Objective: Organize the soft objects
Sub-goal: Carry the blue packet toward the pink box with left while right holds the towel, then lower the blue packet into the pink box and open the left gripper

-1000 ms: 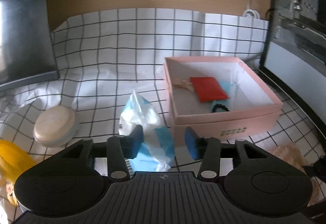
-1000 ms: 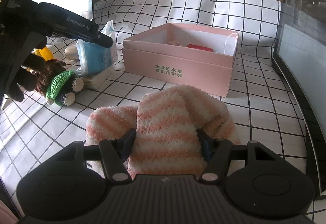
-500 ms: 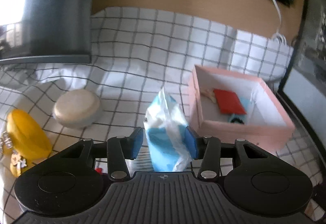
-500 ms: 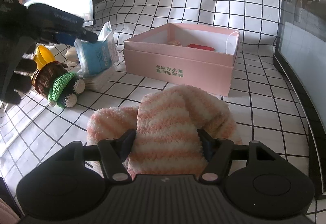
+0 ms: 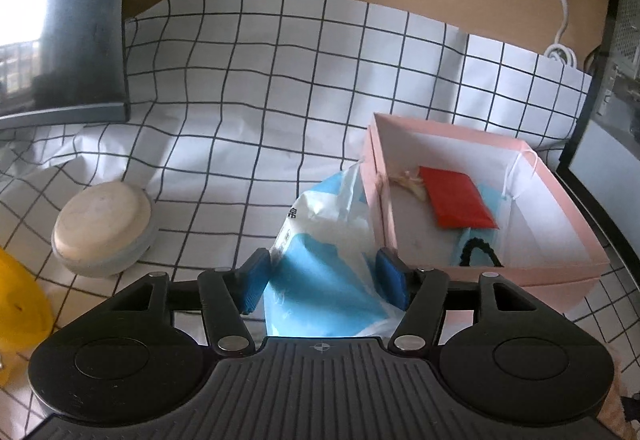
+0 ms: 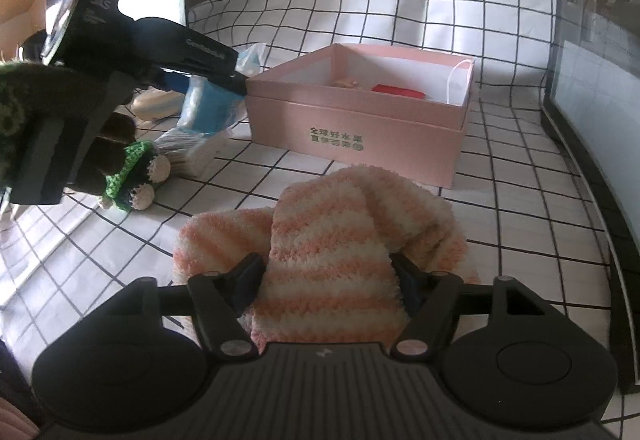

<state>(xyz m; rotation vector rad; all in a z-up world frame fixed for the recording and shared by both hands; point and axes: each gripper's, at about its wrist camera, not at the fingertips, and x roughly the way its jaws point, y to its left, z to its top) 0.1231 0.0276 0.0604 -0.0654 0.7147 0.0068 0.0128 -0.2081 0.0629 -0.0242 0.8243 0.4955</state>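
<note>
Grid cloth (image 5: 280, 79) covered the surface, running up the back wall. Pink box (image 6: 360, 127) sat open toward the back right edge, with a red pouch (image 5: 456, 195), a blue mask (image 5: 480, 240) and a small pale item inside. Striped sock (image 6: 328, 240) lay on the cloth in front of the box, between the right gripper's (image 6: 326, 276) jaws, which were opening; pad contact could not be told. Tissue pack (image 5: 324, 260) stood just left of the box, between the left gripper's (image 5: 324, 276) opening jaws, blue pads (image 5: 254, 280) beside it. Round dish (image 5: 102, 228) and knitted toy (image 6: 132, 179) lay near the left edge.
</note>
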